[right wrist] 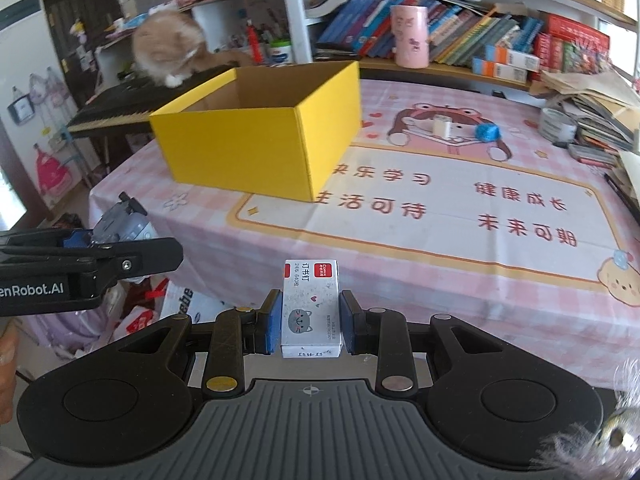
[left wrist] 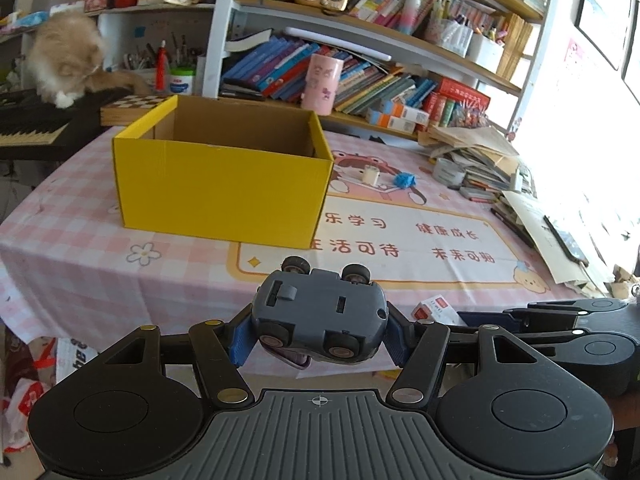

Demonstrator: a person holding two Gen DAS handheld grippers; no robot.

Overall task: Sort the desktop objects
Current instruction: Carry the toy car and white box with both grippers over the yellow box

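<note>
Right under our lens, the left hand-held gripper (left wrist: 320,330) clamps a grey toy car (left wrist: 320,312) belly-up between its blue pads, above the near edge of the desk (left wrist: 80,264). Our right hand-held gripper (right wrist: 308,322) pinches a small white staple box (right wrist: 311,312) with a cat face on it. At twelve o'clock we see the yellow cardboard box (left wrist: 222,192) standing open on the pink checked cloth. At ten o'clock, a fluffy cat (left wrist: 66,58) sits on a keyboard (left wrist: 36,120).

Both grippers (left wrist: 320,334) (right wrist: 308,322) clamped — angled downward.
</note>
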